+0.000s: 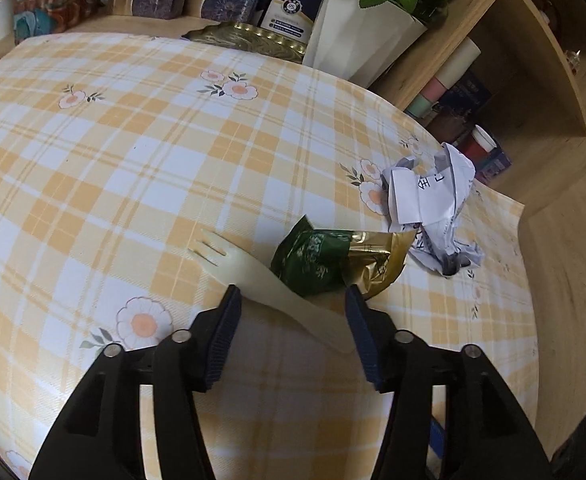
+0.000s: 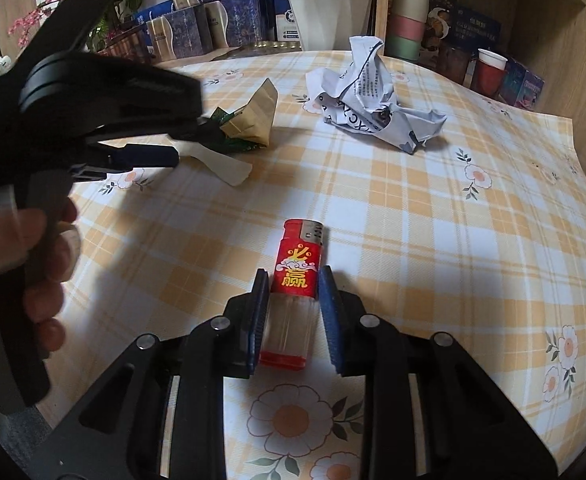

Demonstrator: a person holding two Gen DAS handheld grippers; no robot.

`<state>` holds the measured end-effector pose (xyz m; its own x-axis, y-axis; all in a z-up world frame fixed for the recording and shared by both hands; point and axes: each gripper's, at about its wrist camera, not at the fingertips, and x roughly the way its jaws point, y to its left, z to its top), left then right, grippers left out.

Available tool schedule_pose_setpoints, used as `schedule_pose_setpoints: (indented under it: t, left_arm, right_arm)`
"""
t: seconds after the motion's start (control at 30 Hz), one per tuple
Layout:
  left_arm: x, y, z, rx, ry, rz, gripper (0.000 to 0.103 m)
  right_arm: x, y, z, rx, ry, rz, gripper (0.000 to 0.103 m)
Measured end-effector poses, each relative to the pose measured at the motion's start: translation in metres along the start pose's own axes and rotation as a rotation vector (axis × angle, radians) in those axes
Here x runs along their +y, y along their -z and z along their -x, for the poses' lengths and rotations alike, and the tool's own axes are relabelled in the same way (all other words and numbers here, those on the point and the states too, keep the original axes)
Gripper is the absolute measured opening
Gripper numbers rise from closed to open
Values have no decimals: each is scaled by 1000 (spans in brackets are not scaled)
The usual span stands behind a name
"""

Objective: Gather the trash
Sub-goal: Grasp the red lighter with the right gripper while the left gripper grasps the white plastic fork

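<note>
In the left wrist view a cream plastic fork (image 1: 253,276) lies slantwise on the checked tablecloth (image 1: 133,160). My left gripper (image 1: 293,292) stands open around its handle. A green and gold wrapper (image 1: 313,260) rests just past the fingertips, partly on the fork. Crumpled printed paper (image 1: 429,200) sits further right. In the right wrist view my right gripper (image 2: 293,272) is shut on a red lighter (image 2: 299,260), its pads against both sides. The left gripper (image 2: 191,144), held by a hand, is at the left over the fork (image 2: 229,168) and wrapper (image 2: 257,116); the paper (image 2: 369,96) lies behind.
A white planter (image 1: 357,32), a gold tray (image 1: 253,38) and several blue boxes line the table's far edge. A wooden shelf at the right holds stacked cups (image 2: 407,20) and a red cup (image 2: 489,72). The tablecloth's right edge curls up near the shelf.
</note>
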<state>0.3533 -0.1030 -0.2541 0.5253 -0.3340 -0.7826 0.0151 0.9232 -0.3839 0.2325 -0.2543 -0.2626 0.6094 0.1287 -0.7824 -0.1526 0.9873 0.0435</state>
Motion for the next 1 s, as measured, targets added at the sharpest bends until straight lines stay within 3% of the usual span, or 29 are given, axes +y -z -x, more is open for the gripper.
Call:
schedule_pose_setpoints:
  t: [0.17,0.37,0.57,0.7,0.8,1.0]
  left_arm:
    - [-19,0,-7,-28,-107,-87,59]
    - [-42,14,-16,-24,-245,-344,59]
    - [-21,16,-6,-6,-227,-361,59]
    - [-6,18,4,-1,-184,-387,49]
    - [5,12,9,28,-112,-368,49]
    - [11,4,9,51,-60,-295,49]
  right_arm:
    - [0,1,0,-3,-3,-4,29]
    - [-1,2,0,-11,-7,-4,28]
    - [-2,2,0,-17,-9,-6,28]
    - [-1,3,1,-19,-11,-8,28]
    - [-1,3,1,-21,-7,-6,28]
    - [0,3,1,-22,-4,-4,28]
